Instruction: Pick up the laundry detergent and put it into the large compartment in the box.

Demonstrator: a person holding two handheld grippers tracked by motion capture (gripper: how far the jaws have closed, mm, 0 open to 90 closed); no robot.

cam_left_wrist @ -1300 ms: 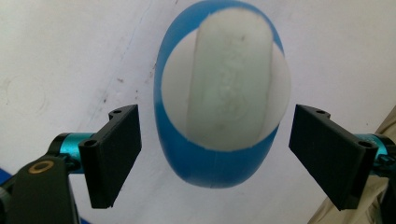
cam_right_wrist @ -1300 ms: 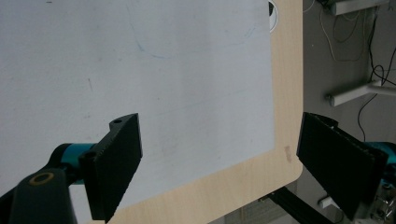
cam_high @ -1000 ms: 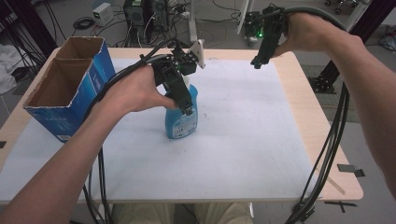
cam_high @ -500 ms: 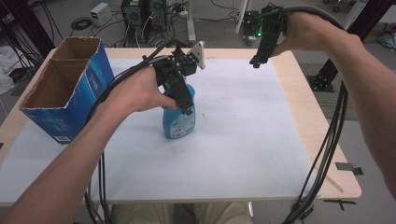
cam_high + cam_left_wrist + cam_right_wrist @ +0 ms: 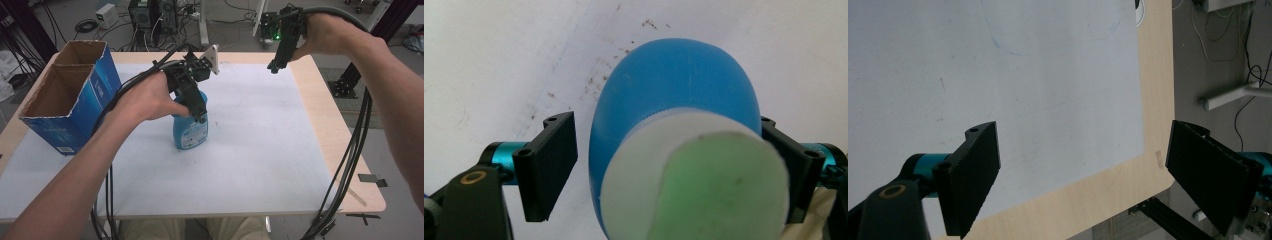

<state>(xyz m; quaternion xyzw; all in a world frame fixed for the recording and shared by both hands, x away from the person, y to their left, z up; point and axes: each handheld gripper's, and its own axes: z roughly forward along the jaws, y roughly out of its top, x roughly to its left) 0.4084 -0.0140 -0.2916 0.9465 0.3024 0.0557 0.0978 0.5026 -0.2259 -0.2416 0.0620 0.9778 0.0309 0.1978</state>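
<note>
1. a blue spray bottle (image 5: 190, 127) stands upright near the middle of the white-covered worktop (image 5: 260, 150), its white and green top close under the camera in the left gripper view.
2. the left gripper (image 5: 200, 112) comes down over the bottle from above; its fingers (image 5: 549, 165) straddle the bottle's top and have just been closing a little, with a gap on one side and the other finger at the bottle's edge, so they are spread and not pinching.
3. an open blue cardboard box (image 5: 70, 100) sits at the worktop's left edge, just beside the left forearm.
4. the right gripper (image 5: 275, 62) hangs above the far right corner, fingers spread wide around nothing, well apart from the bottle.
5. black cables (image 5: 345, 170) trail off the right edge.
</note>
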